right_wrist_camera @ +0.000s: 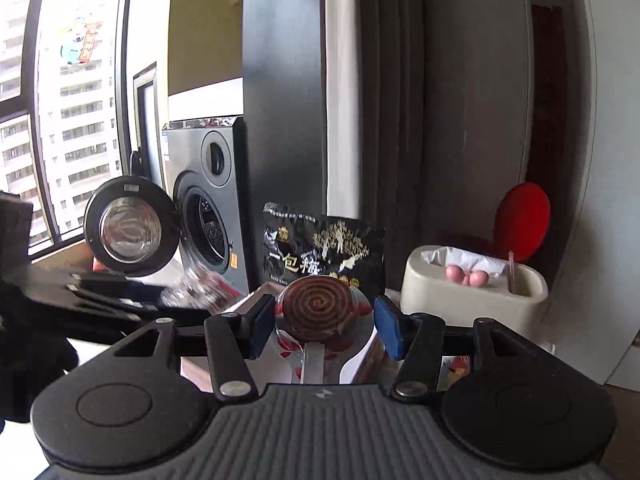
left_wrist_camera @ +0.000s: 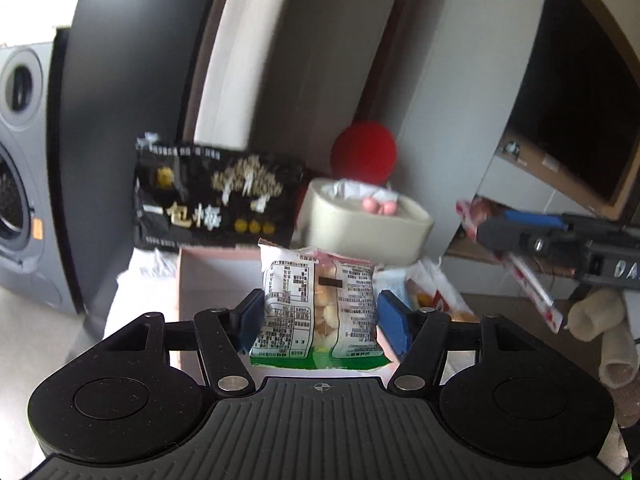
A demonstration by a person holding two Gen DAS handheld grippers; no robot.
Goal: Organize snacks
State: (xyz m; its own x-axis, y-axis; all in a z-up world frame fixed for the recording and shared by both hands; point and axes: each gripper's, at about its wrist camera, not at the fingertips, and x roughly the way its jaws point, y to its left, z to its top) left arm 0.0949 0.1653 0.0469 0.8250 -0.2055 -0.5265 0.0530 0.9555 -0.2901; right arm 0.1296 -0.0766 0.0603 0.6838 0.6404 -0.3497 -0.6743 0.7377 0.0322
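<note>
My left gripper [left_wrist_camera: 320,316] is shut on a white and green biscuit packet [left_wrist_camera: 318,304], held upright between the blue pads [left_wrist_camera: 250,316]. In the right wrist view the left gripper [right_wrist_camera: 168,300] reaches in from the left with that packet [right_wrist_camera: 196,286] blurred at its tips. My right gripper [right_wrist_camera: 320,324] is shut on a clear packet with a dark brown spiral disc [right_wrist_camera: 316,308]. From the left wrist view, the right gripper [left_wrist_camera: 486,226] holds this packet [left_wrist_camera: 528,280] edge-on in the air at the right. A black plum packet [left_wrist_camera: 216,196] [right_wrist_camera: 324,248] stands behind a low pinkish box [left_wrist_camera: 192,280].
A beige tub [left_wrist_camera: 360,232] [right_wrist_camera: 460,292] with tissue and pink balls stands right of the black packet, a red round object [left_wrist_camera: 364,152] behind it. A grey washing machine [right_wrist_camera: 208,220] with its door [right_wrist_camera: 132,224] open is at the left. More snack bags [left_wrist_camera: 432,292] lie beside the box.
</note>
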